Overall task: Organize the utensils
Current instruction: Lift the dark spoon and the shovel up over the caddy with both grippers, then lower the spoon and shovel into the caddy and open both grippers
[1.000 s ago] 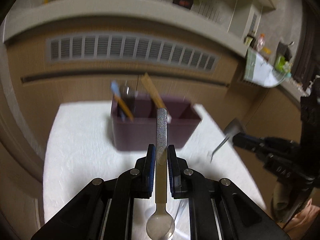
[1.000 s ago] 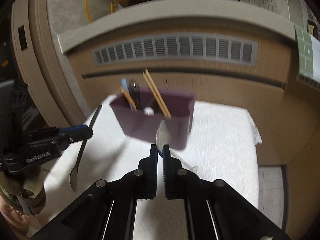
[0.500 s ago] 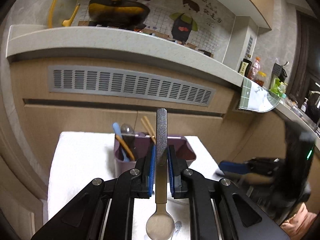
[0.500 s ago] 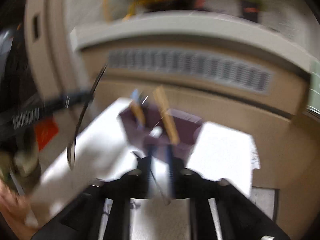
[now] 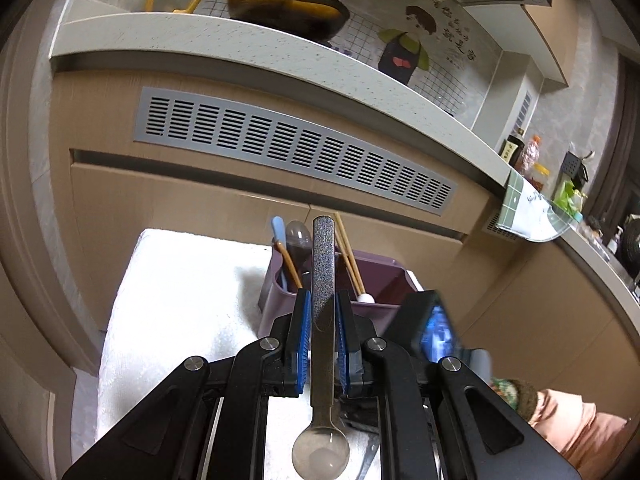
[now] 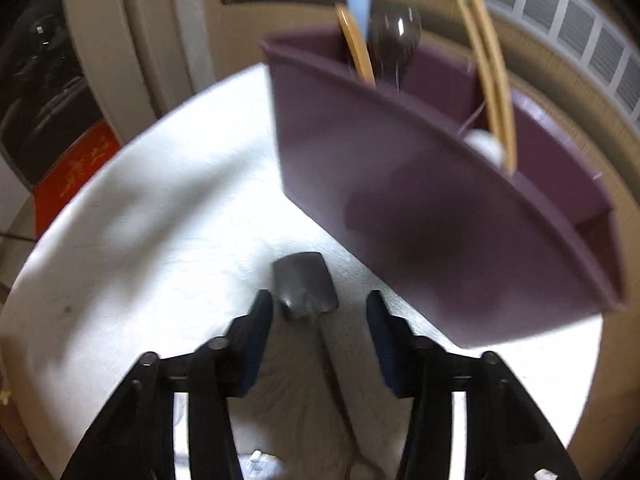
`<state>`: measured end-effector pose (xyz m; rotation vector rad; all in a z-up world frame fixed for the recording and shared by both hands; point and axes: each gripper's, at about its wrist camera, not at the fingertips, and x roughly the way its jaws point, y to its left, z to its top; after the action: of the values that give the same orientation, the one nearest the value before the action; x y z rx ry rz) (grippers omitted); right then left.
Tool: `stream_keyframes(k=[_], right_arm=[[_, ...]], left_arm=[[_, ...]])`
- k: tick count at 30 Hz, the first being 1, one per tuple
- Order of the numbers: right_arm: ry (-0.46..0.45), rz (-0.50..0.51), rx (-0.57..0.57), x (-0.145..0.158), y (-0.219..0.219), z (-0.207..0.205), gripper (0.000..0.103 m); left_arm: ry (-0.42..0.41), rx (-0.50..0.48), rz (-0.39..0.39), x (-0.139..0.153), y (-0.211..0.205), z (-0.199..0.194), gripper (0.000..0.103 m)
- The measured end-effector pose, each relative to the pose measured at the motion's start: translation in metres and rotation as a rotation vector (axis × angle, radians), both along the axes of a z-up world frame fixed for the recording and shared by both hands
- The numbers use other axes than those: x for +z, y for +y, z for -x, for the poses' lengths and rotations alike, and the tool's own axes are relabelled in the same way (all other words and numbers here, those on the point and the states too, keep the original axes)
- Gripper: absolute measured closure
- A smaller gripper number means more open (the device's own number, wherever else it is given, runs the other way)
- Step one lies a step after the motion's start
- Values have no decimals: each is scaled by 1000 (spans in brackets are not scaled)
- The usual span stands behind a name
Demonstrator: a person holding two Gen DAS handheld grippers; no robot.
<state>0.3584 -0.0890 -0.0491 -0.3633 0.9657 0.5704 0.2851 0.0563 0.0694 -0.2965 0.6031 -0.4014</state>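
The left gripper is closed tight on a spoon, its blue pads pressing the glittery handle, which points up and away while the bowl hangs near the camera. The right gripper stands wide open and holds nothing; a flat metal utensil end lies on the cloth just ahead of its fingers, its kind too blurred to tell. The purple utensil box stands on the white towel, divided into compartments holding wooden chopsticks, a dark spoon and a blue-tipped stick. Behind rise a wooden cabinet with a grey vent and a speckled counter
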Motion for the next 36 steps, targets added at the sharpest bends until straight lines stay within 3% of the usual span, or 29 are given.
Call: stream_keyframes(k=[2,5,10,13,17,20,24,29,33,34,36], right_arm=[[5,-20,-13,0,-1,1,73],[-34,-21,-38,10,-4,16,73],[-61,-280,-83,72,-47,51,73],[-186,-427,-118,131,-73,70,73],[-407,-493,-153,207,-89,81,73],[-506,-533,-174,237,-97,70,73],[-538,-539,-192,233,-95,42,73],[-485,-546,-219,206,-99,-5,73],[-408,-540,-242,174,-102,-28,73],[-384,-533,-238,167,-102,-31,71],[-337,-516,-245,153,-105,-37,69]], left_arm=[[-1,4,4,-1,1,-1,90],[-15,6,5,1,-3,-3,90],[-57,1,9,14,-11,-4,90],[-141,7,15,41,-20,-11,90],[-257,19,29,81,-36,-28,90],[-330,57,25,96,-47,-45,90],[-350,118,-1,86,-60,-69,90],[-347,144,-42,57,-71,-90,90],[-298,132,-33,28,-74,-105,89],[-284,129,-37,21,-74,-107,86],[-247,122,-51,8,-74,-111,68]])
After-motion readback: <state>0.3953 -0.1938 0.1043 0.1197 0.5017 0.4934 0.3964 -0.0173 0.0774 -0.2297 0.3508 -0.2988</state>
